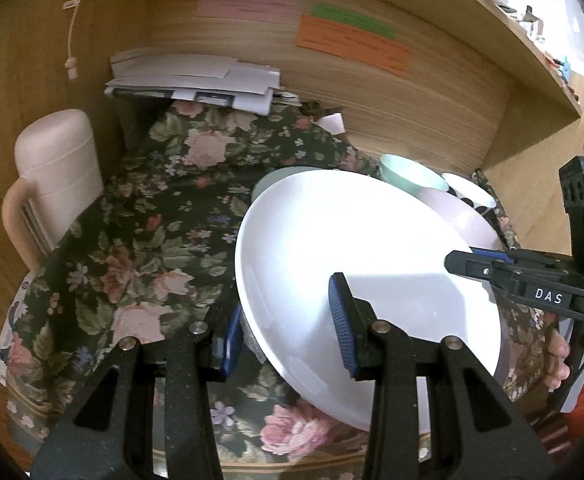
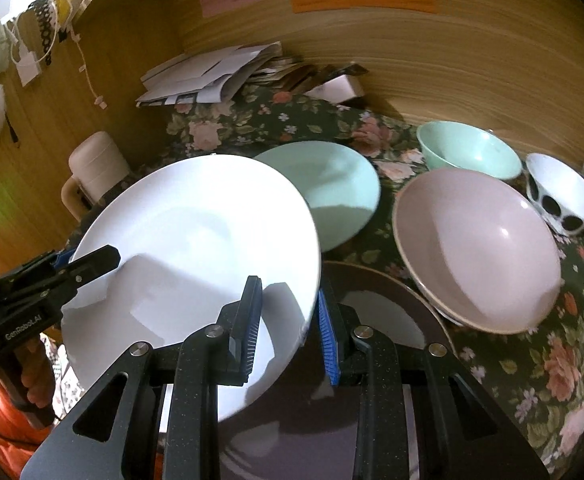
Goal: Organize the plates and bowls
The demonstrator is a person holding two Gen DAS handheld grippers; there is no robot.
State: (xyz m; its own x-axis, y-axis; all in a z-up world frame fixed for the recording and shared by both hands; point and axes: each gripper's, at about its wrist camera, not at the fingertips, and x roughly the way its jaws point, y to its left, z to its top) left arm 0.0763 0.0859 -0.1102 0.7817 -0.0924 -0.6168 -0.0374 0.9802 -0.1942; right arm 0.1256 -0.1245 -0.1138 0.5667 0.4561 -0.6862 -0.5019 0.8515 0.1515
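bowls (image 2: 476, 248) crowd right, floral cloth (image 1: 144, 248) bare left

White plate (image 1: 356, 248) hides most of the mint plate (image 1: 270, 178) in the left wrist view; only a far-left sliver shows. Pink bowl (image 1: 462, 216) mostly covered too. Dark-rimmed plate (image 2: 388, 304) in the right wrist view: near part behind the right gripper (image 2: 288, 320). Writing on the orange note (image 1: 352, 46) too blurred to read. Person's hand (image 1: 560, 356) cut off at the right edge. Paper stack (image 2: 212, 74) contents unreadable.
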